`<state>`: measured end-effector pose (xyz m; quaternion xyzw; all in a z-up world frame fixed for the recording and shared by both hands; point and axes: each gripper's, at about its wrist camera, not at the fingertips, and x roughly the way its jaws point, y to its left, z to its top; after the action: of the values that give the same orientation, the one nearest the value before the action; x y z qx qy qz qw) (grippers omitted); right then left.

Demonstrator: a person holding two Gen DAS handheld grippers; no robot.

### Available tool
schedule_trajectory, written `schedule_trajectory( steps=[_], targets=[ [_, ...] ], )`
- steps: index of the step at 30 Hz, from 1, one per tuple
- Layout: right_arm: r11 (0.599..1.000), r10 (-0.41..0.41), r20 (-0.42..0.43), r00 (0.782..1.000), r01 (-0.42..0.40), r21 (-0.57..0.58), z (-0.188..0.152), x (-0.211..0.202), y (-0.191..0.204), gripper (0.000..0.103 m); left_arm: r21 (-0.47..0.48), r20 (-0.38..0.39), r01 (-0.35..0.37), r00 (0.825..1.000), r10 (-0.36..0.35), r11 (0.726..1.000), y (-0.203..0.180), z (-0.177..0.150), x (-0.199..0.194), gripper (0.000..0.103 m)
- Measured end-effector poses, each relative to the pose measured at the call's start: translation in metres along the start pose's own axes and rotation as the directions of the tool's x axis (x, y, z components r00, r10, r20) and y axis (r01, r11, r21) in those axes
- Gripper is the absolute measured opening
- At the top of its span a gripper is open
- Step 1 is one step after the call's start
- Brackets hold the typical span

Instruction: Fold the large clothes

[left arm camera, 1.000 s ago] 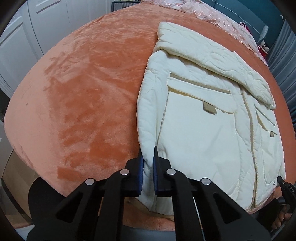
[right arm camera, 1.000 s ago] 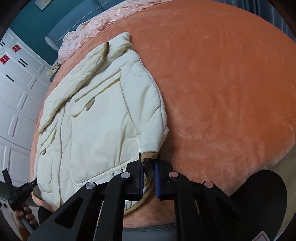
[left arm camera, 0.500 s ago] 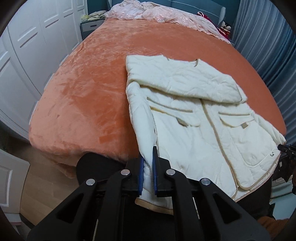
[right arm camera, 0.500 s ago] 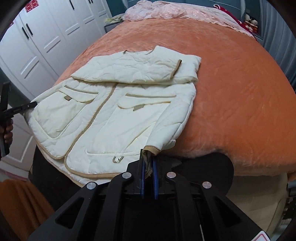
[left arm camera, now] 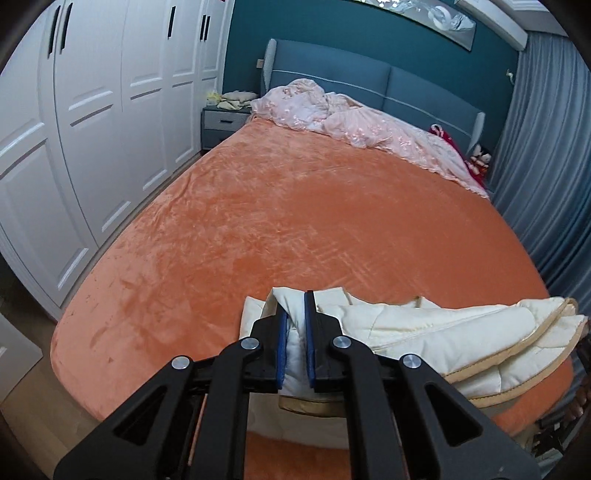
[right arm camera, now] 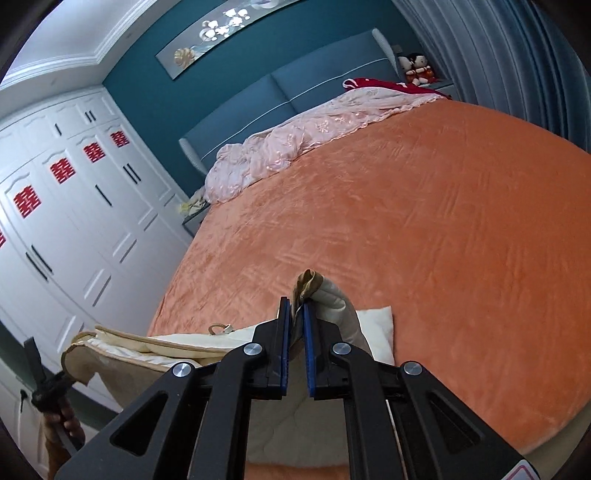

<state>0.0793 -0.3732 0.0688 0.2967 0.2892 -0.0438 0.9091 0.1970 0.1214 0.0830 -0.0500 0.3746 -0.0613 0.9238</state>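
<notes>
Broad bare orange bedspread [left arm camera: 295, 229] ahead, crumpled pink quilt [left arm camera: 354, 122] blocking headboard end, wardrobe [left arm camera: 74, 129] flanking left

Orange plush bedspread [left arm camera: 295, 229], crumpled pink quilt [left arm camera: 354, 125] at blue padded headboard [left arm camera: 332, 77], white wardrobe doors [left arm camera: 81, 122] alongside, grey-blue curtains [left arm camera: 546, 155], two dolls [right arm camera: 417, 66] beyond.

Even, soft indoor light w/ heavy fisheye warp in both wrist views.

Light is diffuse, moderately bright, no hard shadows; the orange bed cover [left arm camera: 295, 221] shows pale sheen streaks in its nap. Glare on the wall art [right arm camera: 221, 33] above the headboard, washed near white. Wardrobe doors [left arm camera: 92, 129] bow strongly toward frame edges; dark vignette in all corners. Black fingers [left arm camera: 308, 332] up close are sharp enough, blue pads clear. Far end of room slightly soft, mild noise.
</notes>
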Motion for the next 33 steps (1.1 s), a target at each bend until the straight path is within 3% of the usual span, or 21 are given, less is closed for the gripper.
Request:
schedule_trajectory(
  steps=[5, 9, 13, 16, 17, 18, 19, 21, 28, 29, 30, 31, 33],
  targets=[
    [0.997, -0.071, 0.031, 0.997, 0.071, 0.014, 0.005, 0.063, -0.001, 0.008, -0.032, -0.032, -0.109, 0.994, 0.108, 0.993, -0.001, 0.006, 0.084, 0.016],
    [0.992, -0.127, 0.070, 0.989, 0.126, 0.015, -0.002, 0.084, -0.006, 0.014, 0.035, 0.047, -0.285, 0.958, 0.284, 0.958, -0.003, 0.002, 0.116, 0.035],
    [0.991, -0.133, 0.049, 0.990, 0.133, 0.007, -0.007, 0.093, -0.005, 0.014, 0.075, 0.008, -0.263, 0.965, 0.263, 0.962, 0.000, 0.002, 0.129, 0.035],
    [0.986, -0.145, 0.020, 0.989, 0.146, -0.076, -0.018, 0.100, 0.004, 0.015, 0.122, -0.010, -0.211, 0.977, 0.214, 0.970, -0.011, -0.001, 0.124, 0.035],
    [0.983, -0.151, 0.004, 0.989, 0.150, -0.104, -0.022, 0.103, 0.006, 0.017, 0.136, -0.024, -0.189, 0.981, 0.194, 0.973, -0.015, -0.003, 0.126, 0.040],
    [0.978, -0.167, -0.014, 0.986, 0.163, -0.131, -0.026, 0.107, 0.008, 0.027, 0.146, -0.043, -0.174, 0.982, 0.182, 0.974, -0.019, -0.006, 0.127, 0.045],
    [0.973, -0.186, -0.029, 0.982, 0.180, -0.147, -0.029, 0.113, 0.008, 0.041, 0.143, -0.071, -0.163, 0.982, 0.174, 0.976, -0.021, -0.008, 0.130, 0.058],
    [0.969, -0.215, -0.073, 0.974, 0.203, -0.145, -0.033, 0.129, 0.001, 0.046, 0.108, -0.125, -0.129, 0.982, 0.142, 0.986, -0.020, -0.012, 0.143, 0.062],
    [0.970, -0.241, -0.216, 0.946, 0.236, -0.050, -0.035, 0.182, -0.032, 0.047, -0.080, -0.265, -0.150, 0.956, 0.124, 0.985, 0.016, -0.024, 0.200, 0.062],
    [0.973, -0.228, -0.236, 0.945, 0.227, -0.033, -0.036, 0.189, -0.036, 0.046, -0.093, -0.276, -0.154, 0.953, 0.123, 0.984, 0.020, -0.026, 0.206, 0.062],
    [0.976, -0.213, -0.256, 0.943, 0.216, -0.019, -0.038, 0.195, -0.039, 0.034, -0.104, -0.292, -0.147, 0.950, 0.111, 0.984, 0.024, -0.028, 0.214, 0.062],
    [0.981, -0.186, -0.274, 0.943, 0.191, -0.009, -0.039, 0.200, -0.042, 0.012, -0.113, -0.313, -0.134, 0.945, 0.093, 0.985, 0.027, -0.029, 0.222, 0.061],
    [0.986, -0.159, -0.286, 0.945, 0.165, -0.002, -0.041, 0.207, -0.040, 0.008, -0.138, -0.340, -0.106, 0.939, 0.053, 0.985, 0.031, -0.029, 0.233, 0.051]
  ],
)
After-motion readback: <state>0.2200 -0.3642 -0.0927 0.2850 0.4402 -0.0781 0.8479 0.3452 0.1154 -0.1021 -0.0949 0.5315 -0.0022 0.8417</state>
